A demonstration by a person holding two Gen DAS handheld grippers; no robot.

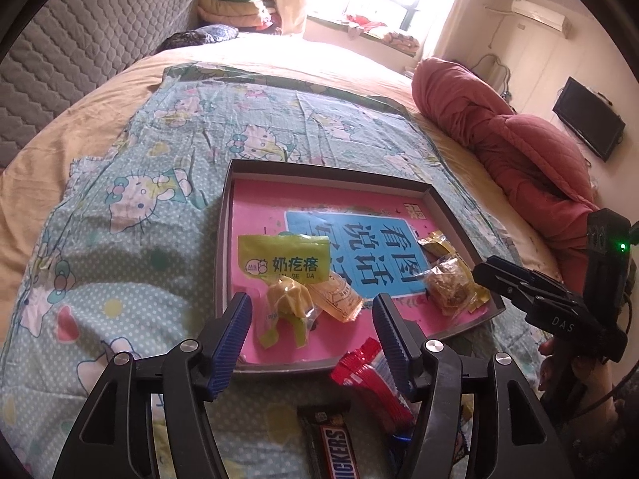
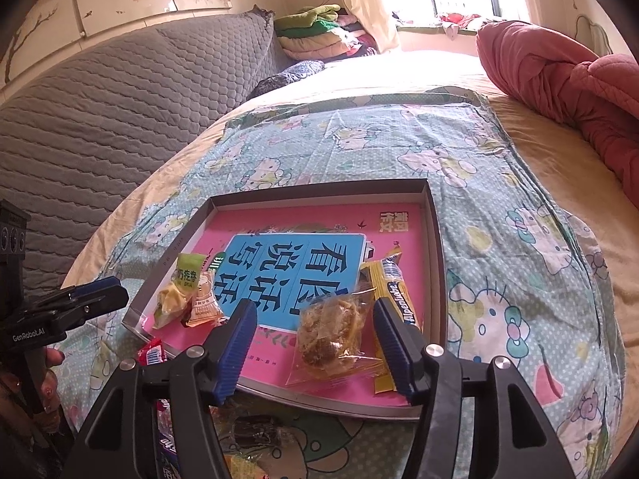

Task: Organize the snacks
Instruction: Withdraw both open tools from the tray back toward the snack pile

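A shallow grey tray [image 1: 223, 219] [image 2: 319, 189] with a pink and blue book cover inside lies on the bed. My left gripper [image 1: 311, 319] is open over the tray's near left part, above a green milk-snack packet [image 1: 283, 259] [image 2: 187, 275] and a yellow wrapped sweet [image 1: 335, 299] [image 2: 203, 307]; its pads touch neither. My right gripper [image 2: 315, 331] is open astride a clear pastry packet [image 2: 331, 331] [image 1: 451, 283], beside a yellow candy stick [image 2: 393, 283]. A red packet [image 1: 371, 379] [image 2: 151, 353] and a Snickers bar [image 1: 335, 451] lie outside the tray's near rim.
A cartoon-cat sheet [image 1: 139, 199] covers the bed. A rolled red quilt [image 1: 499, 131] [image 2: 559, 80] lies to the right, a grey quilted headboard [image 2: 100, 99] to the left, folded blankets [image 1: 235, 4] at the back. More wrappers [image 2: 255, 431] sit under my right gripper.
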